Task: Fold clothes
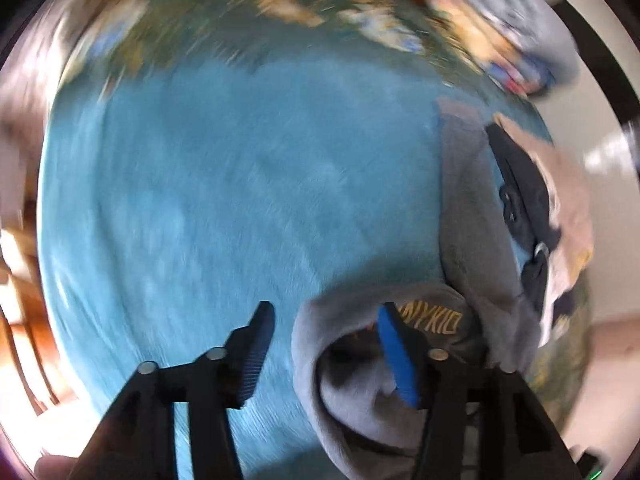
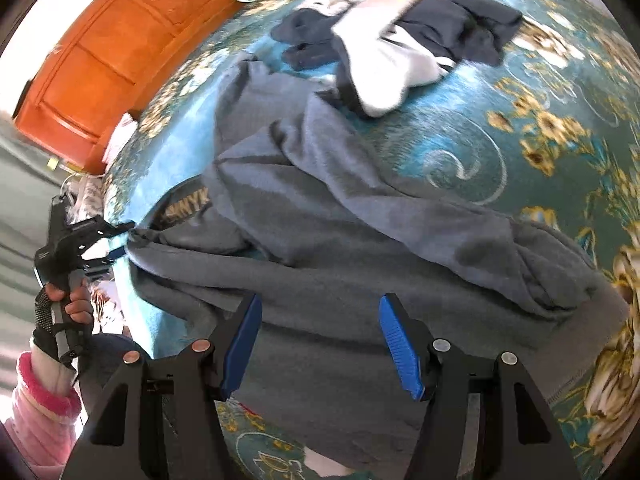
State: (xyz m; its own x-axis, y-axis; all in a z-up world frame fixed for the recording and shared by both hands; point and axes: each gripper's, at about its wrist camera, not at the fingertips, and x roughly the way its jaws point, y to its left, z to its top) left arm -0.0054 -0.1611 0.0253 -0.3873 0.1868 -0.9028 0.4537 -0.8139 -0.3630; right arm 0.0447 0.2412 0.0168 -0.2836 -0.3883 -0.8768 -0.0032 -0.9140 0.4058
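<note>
A grey hoodie (image 2: 340, 232) with gold lettering lies crumpled on a teal bedspread (image 2: 500, 128). My right gripper (image 2: 320, 344) is open, its blue pads (image 2: 400, 344) spread just above the hoodie's near hem. My left gripper (image 1: 324, 352) is open at the hoodie's hood (image 1: 360, 380); its right finger sits inside the hood opening, its left finger over bare bedspread (image 1: 220, 200). The left gripper also shows in the right wrist view (image 2: 120, 240), at the hoodie's left edge, held by a hand in a pink sleeve.
A pile of dark and white clothes (image 2: 400, 40) lies beyond the hoodie; it also shows in the left wrist view (image 1: 540, 208). An orange wooden headboard (image 2: 112, 52) stands at the far left. More clothes (image 1: 500, 32) lie at the far edge.
</note>
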